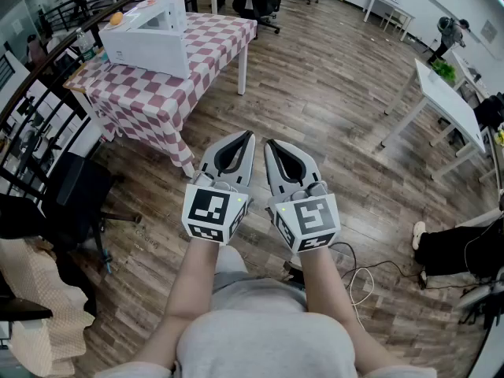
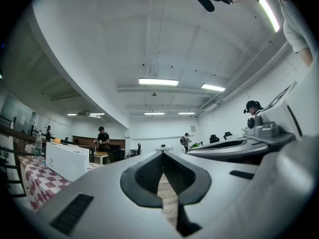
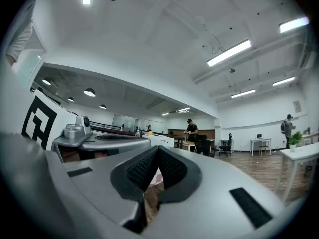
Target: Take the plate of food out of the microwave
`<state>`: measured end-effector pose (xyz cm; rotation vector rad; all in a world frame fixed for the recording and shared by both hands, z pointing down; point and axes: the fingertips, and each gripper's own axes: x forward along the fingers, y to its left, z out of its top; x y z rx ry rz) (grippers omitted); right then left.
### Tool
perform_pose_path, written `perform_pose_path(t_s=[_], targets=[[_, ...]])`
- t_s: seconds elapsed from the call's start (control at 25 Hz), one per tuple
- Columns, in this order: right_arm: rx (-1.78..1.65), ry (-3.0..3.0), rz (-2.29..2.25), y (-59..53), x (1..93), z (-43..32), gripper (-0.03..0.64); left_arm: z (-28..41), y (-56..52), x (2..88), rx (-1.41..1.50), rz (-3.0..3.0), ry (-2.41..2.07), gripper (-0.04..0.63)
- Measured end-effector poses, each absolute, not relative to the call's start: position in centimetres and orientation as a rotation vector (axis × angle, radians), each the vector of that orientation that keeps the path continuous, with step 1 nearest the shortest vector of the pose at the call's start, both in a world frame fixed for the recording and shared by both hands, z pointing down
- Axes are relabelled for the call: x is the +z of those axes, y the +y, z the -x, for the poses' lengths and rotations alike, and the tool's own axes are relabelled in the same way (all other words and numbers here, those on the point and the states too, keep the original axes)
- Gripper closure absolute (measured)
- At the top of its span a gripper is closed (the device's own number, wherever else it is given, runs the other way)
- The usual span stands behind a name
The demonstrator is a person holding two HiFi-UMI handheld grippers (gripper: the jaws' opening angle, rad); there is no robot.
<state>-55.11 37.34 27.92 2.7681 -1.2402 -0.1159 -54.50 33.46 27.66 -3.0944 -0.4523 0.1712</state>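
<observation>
One boxy white microwave is set on one checked counter, far left; the ribbed fingers of the left gripper and right gripper are closed, empty.

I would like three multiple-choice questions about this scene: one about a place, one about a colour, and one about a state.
1. Where does the microwave stand?
A. On the floor
B. On the table at the head view's upper left
C. On a chair

2. What colours does the tablecloth have?
A. Red and white checks
B. Plain blue
C. Green stripes

3. What state is the left claw in?
A. Wide open
B. Shut on a plate
C. Shut, holding nothing

Answers:
1 B: the white microwave sits on the covered table.
2 A: the red and white checks show clearly in the head view.
3 C: its jaws meet at the tips with nothing between them.
</observation>
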Motion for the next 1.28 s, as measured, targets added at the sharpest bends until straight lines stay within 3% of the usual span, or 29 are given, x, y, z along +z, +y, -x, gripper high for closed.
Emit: perform_pose_path(t_s=[1.28], targets=[[0.013, -1.310, -2.809, 16.8, 30.5, 39.3, 0.594, 38.8, 13.6, 29.7, 0.058, 3.111, -0.471, 0.594]])
